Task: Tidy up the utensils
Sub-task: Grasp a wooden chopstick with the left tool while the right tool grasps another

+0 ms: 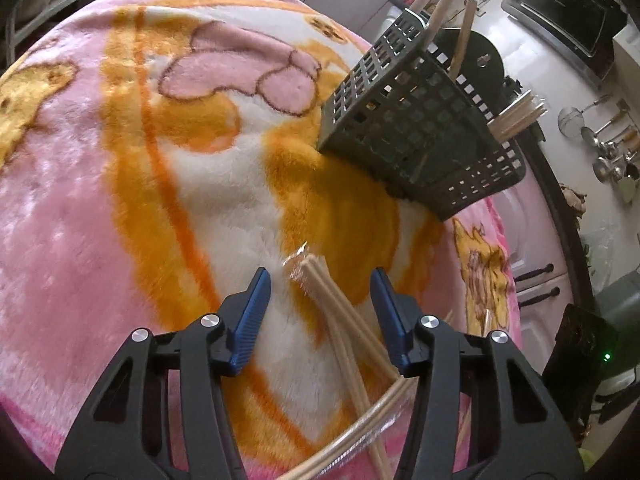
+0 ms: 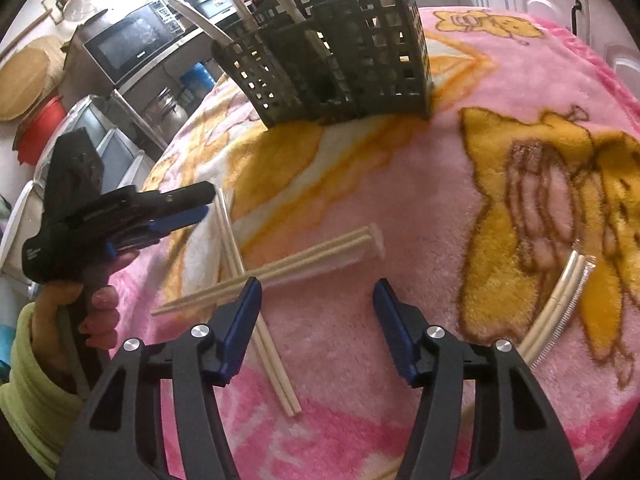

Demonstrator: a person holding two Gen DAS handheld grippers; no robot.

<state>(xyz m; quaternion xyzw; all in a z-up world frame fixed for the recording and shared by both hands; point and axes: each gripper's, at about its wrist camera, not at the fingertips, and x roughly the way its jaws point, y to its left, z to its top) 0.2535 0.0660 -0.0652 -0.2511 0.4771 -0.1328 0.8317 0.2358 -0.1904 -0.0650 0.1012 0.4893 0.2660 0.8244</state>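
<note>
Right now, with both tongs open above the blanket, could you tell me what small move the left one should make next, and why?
Probably lower the left tongs and close on the wrapped chopstick pair lying between the open jaws. Nothing is gripped yet, and the green caddy already holds others.

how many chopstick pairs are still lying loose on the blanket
3: two crossed pairs, one running toward the right tongs, one wrapped and lying across it; a third wrapped pair at far right. More stand in the basket, some possibly hidden.
</note>
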